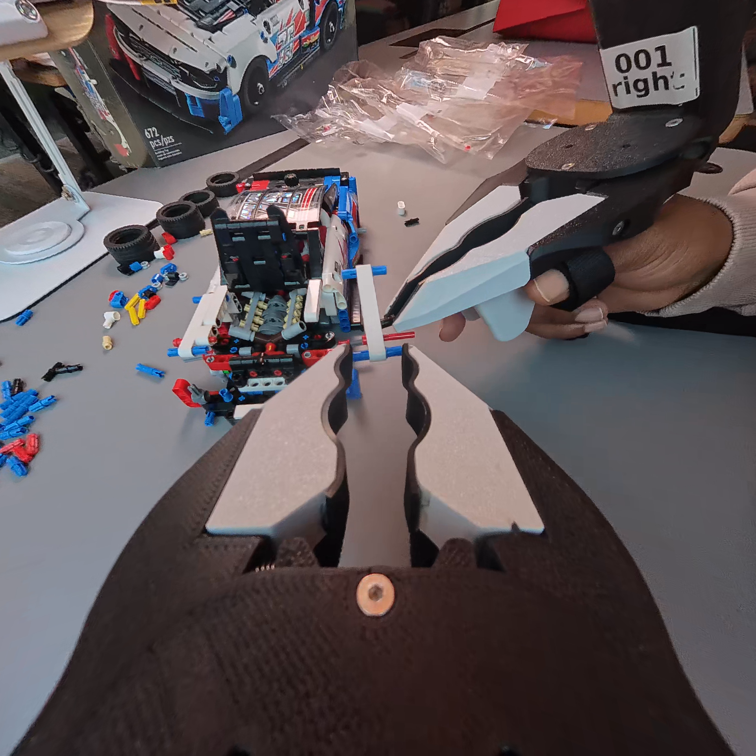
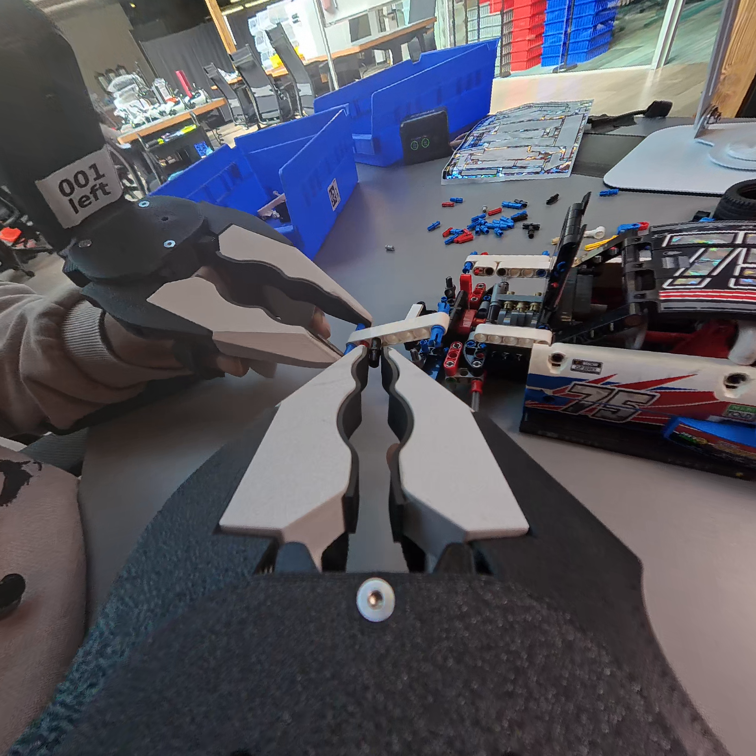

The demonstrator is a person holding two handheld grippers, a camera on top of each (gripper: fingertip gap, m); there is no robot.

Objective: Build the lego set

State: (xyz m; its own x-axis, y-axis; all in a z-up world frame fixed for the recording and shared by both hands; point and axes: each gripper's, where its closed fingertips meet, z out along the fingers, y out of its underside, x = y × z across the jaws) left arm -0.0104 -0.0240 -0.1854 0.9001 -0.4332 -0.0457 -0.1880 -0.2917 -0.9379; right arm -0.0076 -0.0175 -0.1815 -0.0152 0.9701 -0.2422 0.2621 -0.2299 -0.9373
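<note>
Left gripper [image 1: 375, 355], matte white fingers with wavy black pads, holds a smooth white holed beam [image 1: 371, 313] by its blue pins; right gripper [image 2: 373, 355] pinches a small black pin [image 2: 373, 356] at that beam, just right of the half-built plastic car [image 1: 278, 286] on the bare grey table [image 1: 572, 429].

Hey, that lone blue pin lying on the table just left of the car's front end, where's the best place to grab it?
Take the blue pin across its middle, coming straight down from above. It lies flat on the grey table with bare surface around it, so the gripper fingers should fit either side of its narrow width. Its ends look too small to pinch.
</note>
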